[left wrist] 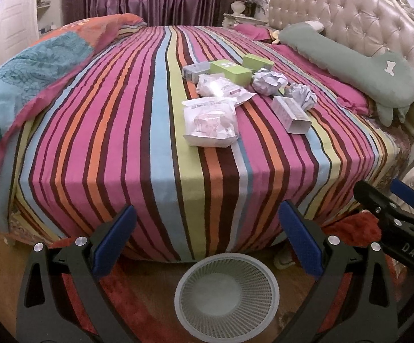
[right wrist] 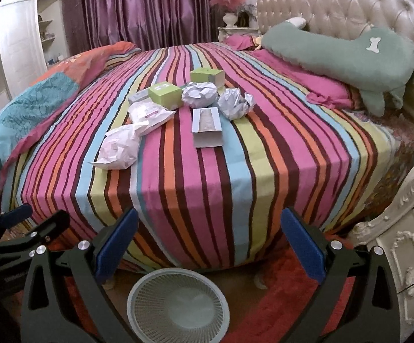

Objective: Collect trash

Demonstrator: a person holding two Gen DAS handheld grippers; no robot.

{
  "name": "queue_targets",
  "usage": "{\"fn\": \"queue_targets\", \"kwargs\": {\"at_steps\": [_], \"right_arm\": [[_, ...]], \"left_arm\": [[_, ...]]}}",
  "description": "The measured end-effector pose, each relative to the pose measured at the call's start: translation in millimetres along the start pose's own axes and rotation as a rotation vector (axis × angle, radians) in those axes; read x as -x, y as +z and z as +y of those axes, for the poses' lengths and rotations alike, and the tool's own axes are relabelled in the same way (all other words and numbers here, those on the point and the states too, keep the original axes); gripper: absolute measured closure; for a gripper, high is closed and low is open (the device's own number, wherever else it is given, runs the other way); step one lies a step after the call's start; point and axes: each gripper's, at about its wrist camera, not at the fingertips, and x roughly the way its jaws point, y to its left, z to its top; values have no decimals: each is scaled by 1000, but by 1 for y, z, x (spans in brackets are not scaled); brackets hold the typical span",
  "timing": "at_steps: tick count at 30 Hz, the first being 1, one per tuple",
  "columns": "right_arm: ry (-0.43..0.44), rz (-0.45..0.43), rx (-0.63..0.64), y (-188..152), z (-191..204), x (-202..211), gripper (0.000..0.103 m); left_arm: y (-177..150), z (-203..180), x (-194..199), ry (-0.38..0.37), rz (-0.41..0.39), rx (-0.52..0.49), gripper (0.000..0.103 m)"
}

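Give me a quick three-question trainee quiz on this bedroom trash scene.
1. True or false: the mesh wastebasket stands on the floor at the bed's edge.
2. How many crumpled paper balls lie on the bed?
3. Which is open? A) only the left hand-held gripper B) only the right hand-held gripper C) both

Key: 1 true; 2 two; 3 C

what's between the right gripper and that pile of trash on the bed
Only bare striped bedsheet. In the right wrist view nothing lies between the open right gripper and the nearest trash, the small open box. The mesh bin sits below the gripper on the floor.
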Motion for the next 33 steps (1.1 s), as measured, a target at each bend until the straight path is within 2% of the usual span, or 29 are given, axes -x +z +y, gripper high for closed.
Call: {"fn": "queue_targets", "kwargs": {"at_steps": [13, 22, 33], "right_arm": [[13, 1, 14, 18, 2, -29, 8], [19, -6, -18, 52, -15, -55, 7], [29, 27, 4, 74, -12, -93, 8]], "left_arm": [[23, 0, -42, -15, 49, 22, 6], [50, 6, -72, 4, 60, 55, 6], [79, 6, -109, 15, 91, 106, 6]]}}
